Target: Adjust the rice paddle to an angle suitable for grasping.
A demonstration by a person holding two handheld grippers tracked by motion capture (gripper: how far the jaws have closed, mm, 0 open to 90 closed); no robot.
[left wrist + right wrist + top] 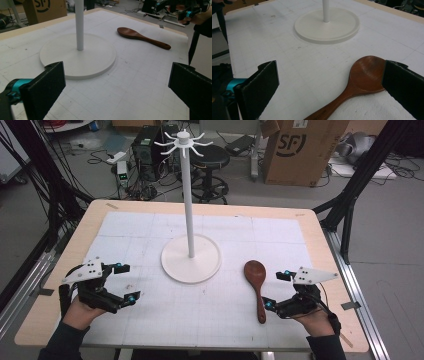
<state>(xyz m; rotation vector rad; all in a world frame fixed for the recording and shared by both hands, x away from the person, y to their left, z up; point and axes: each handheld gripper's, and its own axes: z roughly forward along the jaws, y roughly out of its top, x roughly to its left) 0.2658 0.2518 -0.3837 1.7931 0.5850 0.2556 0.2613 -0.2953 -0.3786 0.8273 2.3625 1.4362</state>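
Spoon [257, 287], dark wood, lies flat on the white gridded mat [150, 227] right of centre, bowl pointing away from the person, handle running back toward the near edge. Right gripper [277, 290] sits low just beside it, on the handle's right side; jaws spread wide, nothing between the pads. From the right gripper view the spoon's bowl [367, 73] lies just inside the right-hand jaw, partly hidden behind it, handle slanting down toward the bottom edge; contact between pad and wood cannot be told. Left gripper [127, 282] rests at the mat's near left, well apart from the spoon, jaws likewise spread and empty. White stand [190, 257]: round flat base mid-mat, thin upright pole, ring of hooked arms [183, 142] at the top. Spoon bowl near the base's right rim, not touching. Left gripper view shows the base [77, 56] ahead and the spoon [142, 37] beyond it to the right. Tabletop [327, 250] pale wood around the mat.
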